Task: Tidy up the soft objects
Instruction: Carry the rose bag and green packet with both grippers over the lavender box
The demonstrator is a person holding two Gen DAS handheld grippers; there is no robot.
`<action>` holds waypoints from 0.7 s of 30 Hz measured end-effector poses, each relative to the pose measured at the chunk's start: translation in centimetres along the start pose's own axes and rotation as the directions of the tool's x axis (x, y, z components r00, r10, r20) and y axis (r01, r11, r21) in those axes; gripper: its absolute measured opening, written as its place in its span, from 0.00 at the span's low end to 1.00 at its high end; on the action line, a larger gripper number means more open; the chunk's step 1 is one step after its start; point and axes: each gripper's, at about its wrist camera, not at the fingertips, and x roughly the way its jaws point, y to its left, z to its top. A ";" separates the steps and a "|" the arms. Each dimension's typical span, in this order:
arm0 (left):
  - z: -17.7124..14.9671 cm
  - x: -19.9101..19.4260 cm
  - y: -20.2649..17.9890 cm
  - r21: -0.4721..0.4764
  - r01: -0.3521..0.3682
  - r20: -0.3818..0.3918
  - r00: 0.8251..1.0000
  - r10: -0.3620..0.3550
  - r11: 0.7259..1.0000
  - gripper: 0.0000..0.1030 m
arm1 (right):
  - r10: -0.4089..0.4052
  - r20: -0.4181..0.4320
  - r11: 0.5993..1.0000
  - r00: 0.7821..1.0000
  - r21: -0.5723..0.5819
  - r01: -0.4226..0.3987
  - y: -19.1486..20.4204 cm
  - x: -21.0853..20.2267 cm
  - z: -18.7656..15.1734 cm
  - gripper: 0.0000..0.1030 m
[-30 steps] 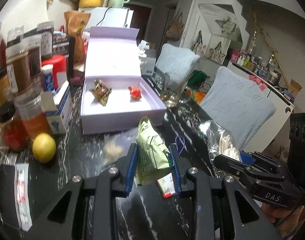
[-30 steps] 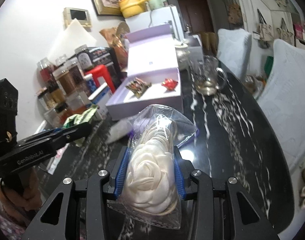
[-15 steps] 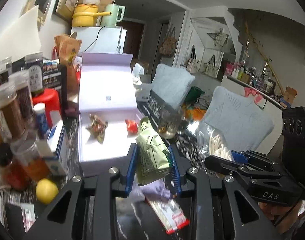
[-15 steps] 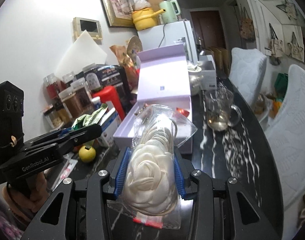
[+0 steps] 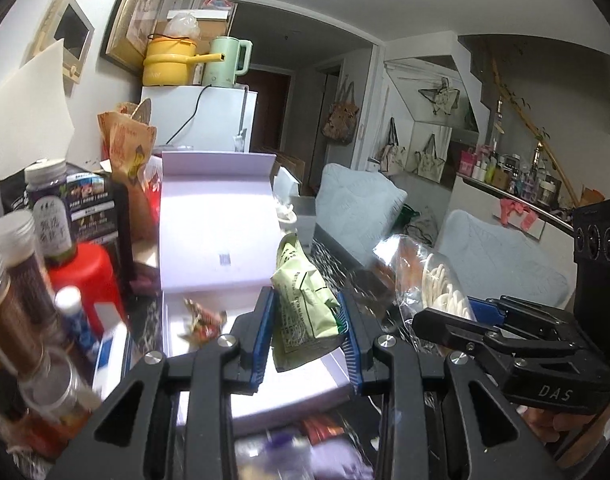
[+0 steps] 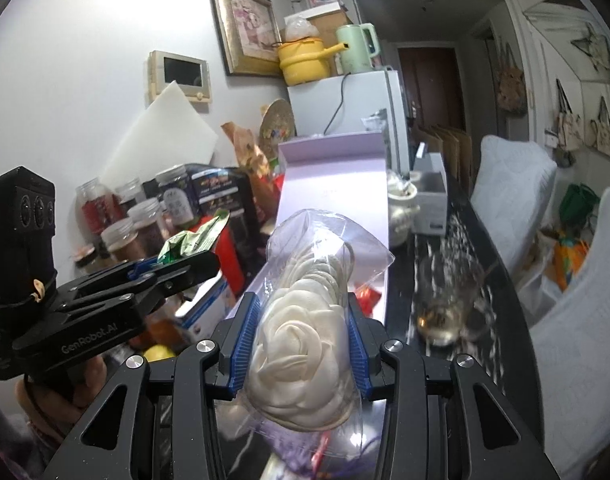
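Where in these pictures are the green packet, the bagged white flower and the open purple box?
green packet [image 5: 301,312]: left wrist view, on its printed front between the jaws.
bagged white flower [image 6: 301,344]: right wrist view, on the rose's centre.
purple box [image 5: 217,216]: left wrist view, on the raised lid's inside.

Green snack packet [image 5: 301,304] upright, pinched; white rose in clear bag [image 6: 305,344] pinched; lavender box [image 5: 221,232] open.

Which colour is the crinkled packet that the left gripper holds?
The crinkled foil packet is pale green with dark print, best seen in the left wrist view.
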 end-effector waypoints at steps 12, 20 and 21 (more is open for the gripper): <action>4.0 6.3 3.1 -0.008 -0.042 0.017 0.999 0.042 0.999 0.30 | 0.012 0.042 1.000 0.999 -0.025 -0.011 -2.1 6.3 4.8 0.40; 5.2 11.3 5.6 -0.017 -0.076 -0.014 0.997 0.075 0.997 0.30 | 0.026 0.049 0.999 0.998 -0.027 -0.025 -3.4 11.1 7.3 0.40; 5.1 11.7 5.7 -0.013 -0.083 -0.020 0.996 0.083 0.996 0.30 | 0.030 0.046 0.999 0.998 -0.024 -0.029 -3.6 11.8 7.5 0.40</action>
